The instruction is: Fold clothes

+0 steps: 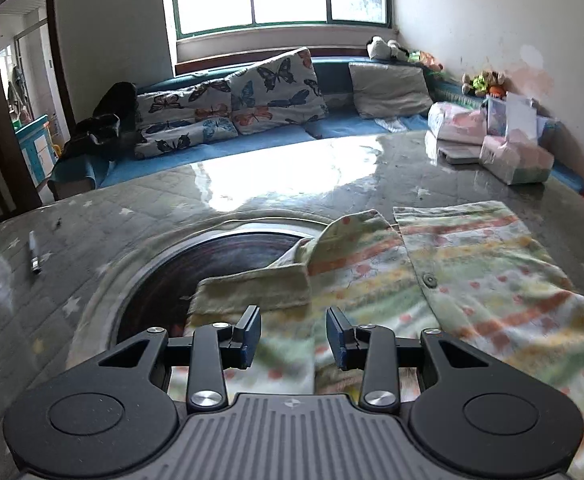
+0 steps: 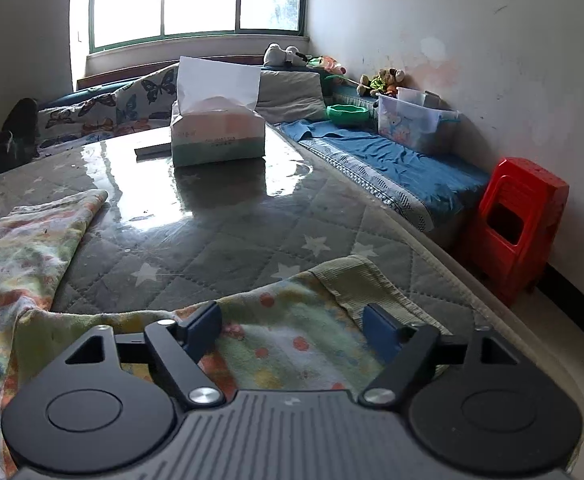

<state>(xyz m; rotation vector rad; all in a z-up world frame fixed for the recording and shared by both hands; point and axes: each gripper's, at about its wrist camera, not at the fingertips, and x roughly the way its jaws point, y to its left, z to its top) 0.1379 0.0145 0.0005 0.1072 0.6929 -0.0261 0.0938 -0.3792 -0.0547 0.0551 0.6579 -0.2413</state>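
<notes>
No brand readable anywhere; the tissue pack [image 2: 217, 130] in the upper middle of the right wrist view is showing a line of small print on its front, too blurred to read.

Counts: 1 patterned shirt [image 1: 452, 264], 1 button [image 1: 429, 279] visible on it, 1 pen [image 1: 34, 254] at the left edge of the left wrist view, 3 cushions on the sofa (2 with butterflies [image 1: 275, 90], 1 plain [image 1: 388, 88]), 1 red stool [image 2: 520, 220] at the right of the right wrist view, 1 green bowl [image 2: 348, 114] and 1 clear plastic box [image 2: 412, 124] on the blue bench in the upper right.

The shirt is lying spread on the grey star-quilted table [image 2: 219, 240], filling the lower right of the left wrist view, its collar overlapping a dark round inset [image 1: 219, 264] in the table centre.

Left gripper [image 1: 294, 338] at bottom centre of its view: fingers are standing partly apart, hovering over the shirt just below the collar, nothing pinched, cloth showing between the pads; whether they are touching the cloth I cannot tell.

Right gripper [image 2: 292, 330] at bottom centre of its view: fingers are spread wide, released, straddling a sleeve [image 2: 292, 312] with a ribbed cuff [image 2: 356, 284] lying near the table's right edge, pads not pressing on it.
</notes>
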